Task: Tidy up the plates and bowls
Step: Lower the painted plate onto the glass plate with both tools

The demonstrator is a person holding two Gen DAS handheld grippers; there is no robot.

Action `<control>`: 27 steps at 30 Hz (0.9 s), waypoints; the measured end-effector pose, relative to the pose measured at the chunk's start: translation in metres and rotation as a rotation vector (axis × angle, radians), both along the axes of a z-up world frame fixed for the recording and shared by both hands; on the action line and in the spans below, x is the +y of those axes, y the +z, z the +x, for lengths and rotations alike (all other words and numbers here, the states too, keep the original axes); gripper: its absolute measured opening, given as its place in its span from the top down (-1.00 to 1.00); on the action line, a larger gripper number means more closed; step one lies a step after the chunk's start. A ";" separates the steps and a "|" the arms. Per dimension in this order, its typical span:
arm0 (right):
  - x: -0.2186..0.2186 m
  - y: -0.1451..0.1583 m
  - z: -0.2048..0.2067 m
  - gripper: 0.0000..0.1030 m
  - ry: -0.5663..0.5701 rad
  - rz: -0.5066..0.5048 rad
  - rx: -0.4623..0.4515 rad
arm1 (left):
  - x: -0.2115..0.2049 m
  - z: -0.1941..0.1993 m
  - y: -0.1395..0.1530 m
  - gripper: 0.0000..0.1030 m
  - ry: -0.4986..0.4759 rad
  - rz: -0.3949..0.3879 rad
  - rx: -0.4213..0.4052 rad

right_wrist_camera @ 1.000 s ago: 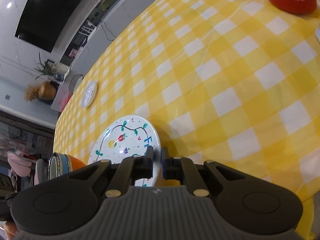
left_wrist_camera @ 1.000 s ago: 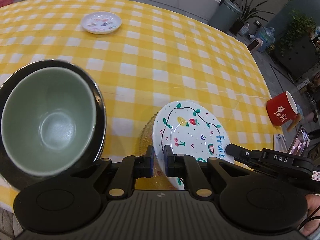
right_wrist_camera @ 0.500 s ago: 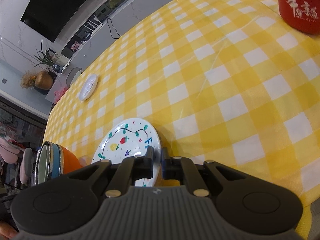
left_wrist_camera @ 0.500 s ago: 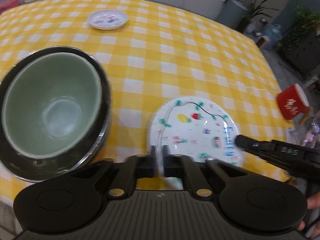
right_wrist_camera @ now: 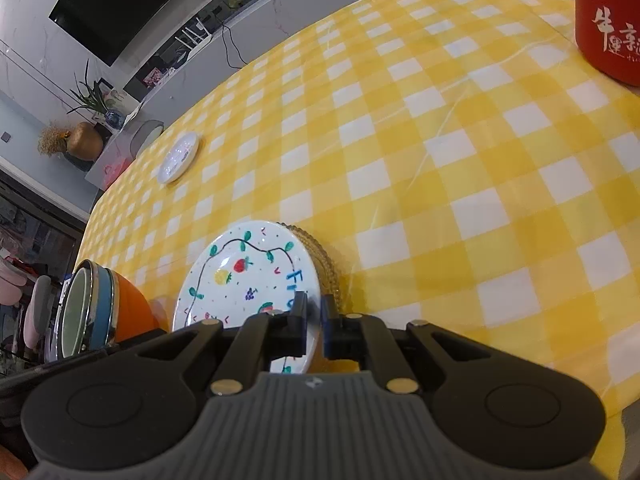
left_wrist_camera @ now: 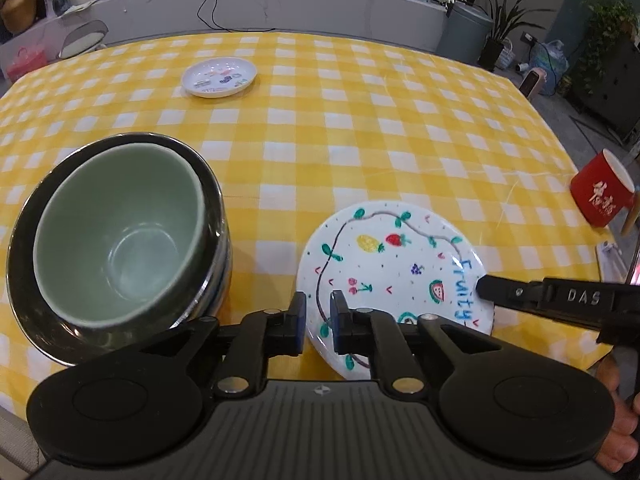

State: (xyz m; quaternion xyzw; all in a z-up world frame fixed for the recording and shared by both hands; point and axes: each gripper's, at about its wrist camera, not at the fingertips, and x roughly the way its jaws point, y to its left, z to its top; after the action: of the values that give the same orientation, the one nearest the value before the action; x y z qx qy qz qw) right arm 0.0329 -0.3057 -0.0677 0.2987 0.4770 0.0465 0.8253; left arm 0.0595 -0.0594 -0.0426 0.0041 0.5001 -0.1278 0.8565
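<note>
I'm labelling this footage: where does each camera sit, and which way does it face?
Left wrist: on the left claw, angled down at the white fruit-painted plate and nested bowls; the right claw and a hand show.
Right wrist: on the right claw, gripping that plate's rim, facing the red mug.
Shared: the plate, bowls, mug, small white dish.

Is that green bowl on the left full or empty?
Empty. The left wrist view looks straight down into the green bowl and shows its bare bottom; it sits nested inside a larger dark bowl.
</note>
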 end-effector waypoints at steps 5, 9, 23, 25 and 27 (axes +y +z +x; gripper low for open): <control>0.000 0.000 0.000 0.93 0.000 -0.001 -0.001 | 0.000 0.000 -0.008 0.68 0.007 0.013 0.017; 0.000 0.000 0.001 0.93 -0.002 -0.001 -0.001 | 0.002 0.001 -0.009 0.67 0.012 0.003 0.031; 0.004 0.003 0.000 0.93 0.007 -0.059 -0.002 | -0.003 0.000 -0.011 0.71 -0.019 0.025 0.025; 0.009 0.005 0.000 0.92 0.025 -0.093 -0.011 | -0.005 -0.002 -0.011 0.70 -0.023 0.035 0.018; 0.014 0.006 0.000 0.92 0.046 -0.135 -0.017 | -0.006 -0.003 -0.011 0.71 -0.026 0.043 0.012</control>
State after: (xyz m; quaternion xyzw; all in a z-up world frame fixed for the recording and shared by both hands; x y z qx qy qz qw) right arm 0.0329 -0.2915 -0.0619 0.2308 0.4787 0.0356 0.8464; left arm 0.0568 -0.0654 -0.0533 0.0283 0.5076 -0.1280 0.8515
